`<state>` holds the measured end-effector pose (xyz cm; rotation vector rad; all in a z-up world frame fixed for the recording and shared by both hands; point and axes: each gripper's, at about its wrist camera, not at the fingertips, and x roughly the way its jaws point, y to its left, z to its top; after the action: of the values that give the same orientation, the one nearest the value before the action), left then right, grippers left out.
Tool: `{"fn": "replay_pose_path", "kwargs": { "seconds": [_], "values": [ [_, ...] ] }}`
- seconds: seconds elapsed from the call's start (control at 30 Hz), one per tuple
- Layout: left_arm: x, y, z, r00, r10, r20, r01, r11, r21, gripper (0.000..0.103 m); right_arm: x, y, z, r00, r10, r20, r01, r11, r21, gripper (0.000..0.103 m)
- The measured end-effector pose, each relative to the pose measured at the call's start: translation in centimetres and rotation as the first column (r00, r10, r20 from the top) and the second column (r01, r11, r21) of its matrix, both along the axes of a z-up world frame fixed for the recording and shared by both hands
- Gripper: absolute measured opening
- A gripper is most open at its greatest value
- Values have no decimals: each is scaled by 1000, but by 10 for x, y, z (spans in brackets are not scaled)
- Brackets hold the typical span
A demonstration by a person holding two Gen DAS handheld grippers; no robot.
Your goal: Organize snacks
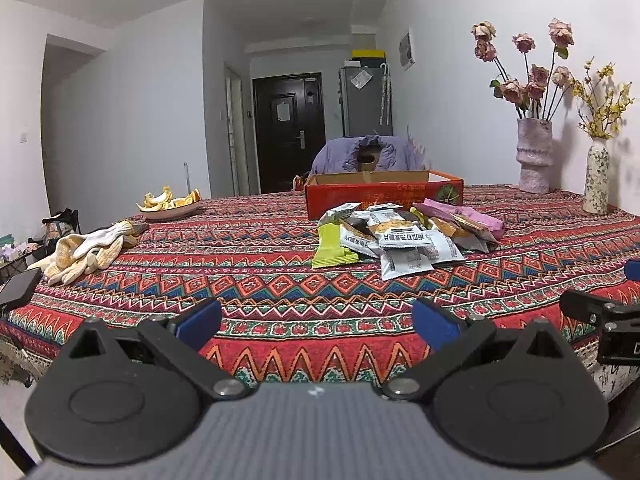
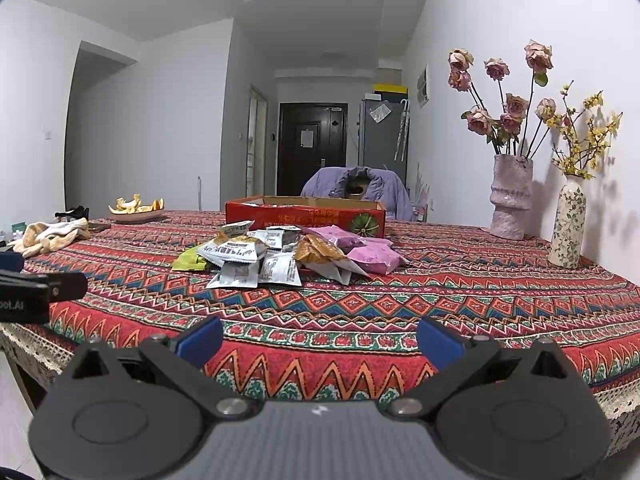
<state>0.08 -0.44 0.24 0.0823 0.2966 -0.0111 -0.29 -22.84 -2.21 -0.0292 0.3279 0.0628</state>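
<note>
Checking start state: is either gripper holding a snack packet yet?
No: the left gripper and right gripper are both open and empty, with the snack pile lying untouched on the tablecloth.

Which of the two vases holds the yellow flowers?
The slim floral-patterned vase nearest the wall; the bulkier pink textured vase beside it holds faded pink roses.

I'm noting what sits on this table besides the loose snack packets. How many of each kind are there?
Vases with flowers: 2, pink vase and floral vase
Red cardboard box: 1
Plate of peels: 1
Pile of cloth gloves: 1, too bunched to count singly
Total: 5
</note>
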Motion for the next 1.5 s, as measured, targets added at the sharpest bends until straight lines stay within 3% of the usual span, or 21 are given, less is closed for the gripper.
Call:
{"fn": "replay_pose_path", "kwargs": {
  "seconds": [0.43,0.57,0.73,0.97,1.1,1.27,1.37,1.5],
  "values": [
    [11,5,-5,999,31,-32,-32,999,-22,103,8,-5,-1,1000,-10,-4,10,1000,4,103],
    [26,7,-10,997,38,-64,-40,999,-33,103,17,-10,-4,1000,-15,13,15,1000,8,103],
    [43,6,-7,997,29,-76,-31,999,-20,103,37,-21,-4,1000,-24,-11,25,997,77,103],
    [71,3,5,997,15,-77,-15,1000,-1,103,65,-21,2,1000,-13,-24,14,997,79,103],
    [92,1,10,995,-6,-99,2,999,-33,103,80,-20,4,999,-3,-33,5,998,69,103],
    [123,-11,14,990,-66,-122,54,994,-96,103,103,-32,3,993,8,-116,13,983,184,101],
    [144,-31,19,988,-111,-103,103,991,-80,103,117,-40,7,989,1,-147,29,980,198,89],
    [181,-57,19,983,-143,-118,136,989,-64,98,149,-62,12,979,33,-203,30,953,303,86]
  ]
}}
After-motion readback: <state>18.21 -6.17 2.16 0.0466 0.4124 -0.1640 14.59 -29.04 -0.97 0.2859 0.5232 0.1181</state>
